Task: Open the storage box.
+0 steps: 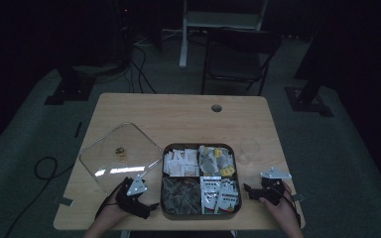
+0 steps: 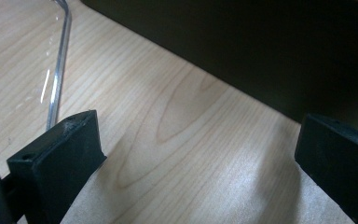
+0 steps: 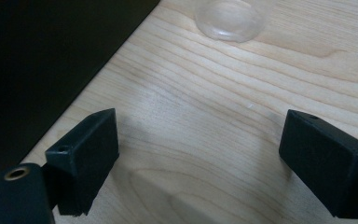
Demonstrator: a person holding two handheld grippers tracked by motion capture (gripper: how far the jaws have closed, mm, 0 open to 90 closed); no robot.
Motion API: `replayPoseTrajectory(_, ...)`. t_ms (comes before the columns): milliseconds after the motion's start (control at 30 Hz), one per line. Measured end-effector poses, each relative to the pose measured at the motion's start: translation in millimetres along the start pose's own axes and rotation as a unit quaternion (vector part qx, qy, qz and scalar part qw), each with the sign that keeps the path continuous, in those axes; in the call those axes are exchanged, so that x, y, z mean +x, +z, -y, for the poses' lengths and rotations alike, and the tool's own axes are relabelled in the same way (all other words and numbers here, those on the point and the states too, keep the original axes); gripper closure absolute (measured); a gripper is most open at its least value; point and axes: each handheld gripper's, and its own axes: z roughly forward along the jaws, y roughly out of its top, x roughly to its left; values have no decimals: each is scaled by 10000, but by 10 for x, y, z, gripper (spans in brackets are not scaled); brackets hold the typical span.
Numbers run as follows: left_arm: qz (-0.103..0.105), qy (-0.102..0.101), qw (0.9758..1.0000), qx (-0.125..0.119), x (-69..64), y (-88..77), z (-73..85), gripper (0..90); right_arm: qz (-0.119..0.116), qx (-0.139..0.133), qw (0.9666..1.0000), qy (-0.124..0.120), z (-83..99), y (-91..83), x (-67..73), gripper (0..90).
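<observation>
A dark square box (image 1: 199, 147) with four compartments of tea bags and sachets sits at the table's front middle. Its clear lid (image 1: 119, 154) lies flat to the left, a small gold knob on it. My left gripper (image 1: 149, 207) rests on the table just left of the box, jaws wide open over bare wood; the box wall (image 2: 242, 51) and the lid's edge (image 2: 58, 79) lie ahead of it. My right gripper (image 1: 247, 189) rests right of the box, open, nothing between its jaws. A clear glass (image 1: 249, 150) (image 3: 229, 18) stands beyond it.
The wooden table (image 1: 178, 114) has a round cable hole (image 1: 216, 107) near its far edge. A dark folding chair (image 1: 238, 54) and a white stand (image 1: 218, 22) stand behind the table. Cables trail on the floor at left.
</observation>
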Motion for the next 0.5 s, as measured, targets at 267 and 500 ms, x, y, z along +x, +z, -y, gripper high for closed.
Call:
replayPoseTrajectory(267,42,-54,10000,65,4,9,-3,13,0,1,10000,0,-1,0,0,110)
replayPoseTrajectory(500,-73,-185,9998,76,-21,19,-14,12,29,3,10000,34,-5,5,0,110)
